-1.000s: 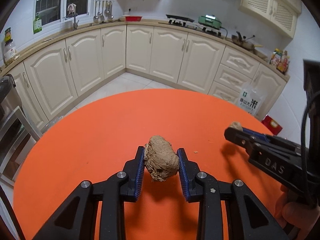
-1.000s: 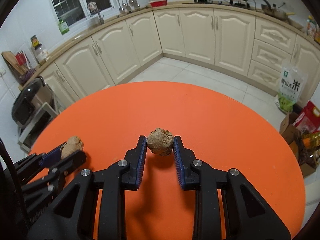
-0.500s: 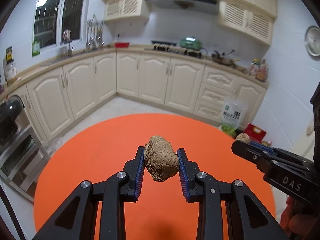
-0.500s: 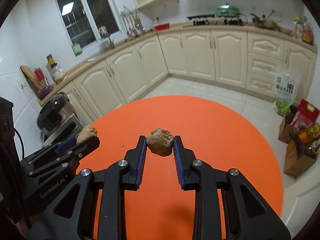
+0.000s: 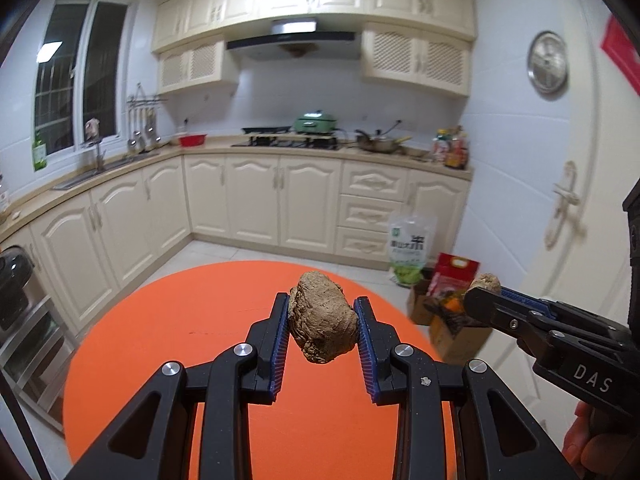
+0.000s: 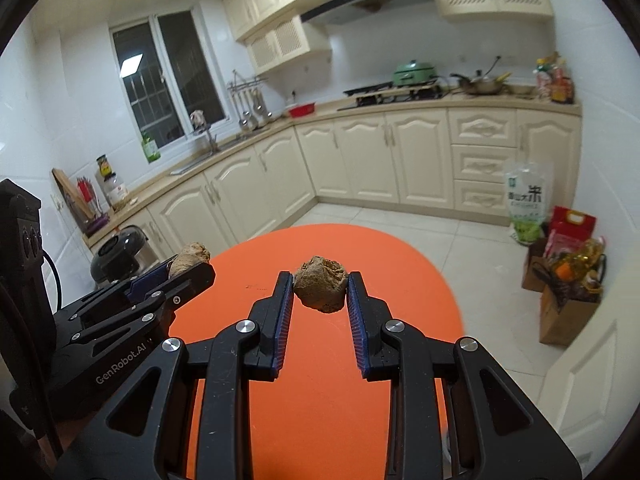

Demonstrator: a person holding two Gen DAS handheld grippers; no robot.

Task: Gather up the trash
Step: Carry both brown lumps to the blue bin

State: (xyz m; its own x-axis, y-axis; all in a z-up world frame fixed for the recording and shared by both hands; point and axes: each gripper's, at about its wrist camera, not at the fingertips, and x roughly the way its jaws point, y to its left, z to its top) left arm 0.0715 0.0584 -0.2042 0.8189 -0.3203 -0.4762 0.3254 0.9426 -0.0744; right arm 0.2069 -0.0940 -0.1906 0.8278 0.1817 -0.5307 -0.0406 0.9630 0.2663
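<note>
Here the left gripper (image 5: 322, 322) clamps the larger brown lump (image 5: 322, 317), a rough, creased, oblong wad lifted clear above the round orange table (image 5: 168, 332). The right gripper (image 6: 317, 294) pinches the smaller brown lump (image 6: 320, 283), crumbly and rounder, also in the air over the table. Only the left wrist view shows a wall clock (image 5: 547, 62) and a white door (image 5: 568, 208); only the right shows a black cooker (image 6: 120, 254).
</note>
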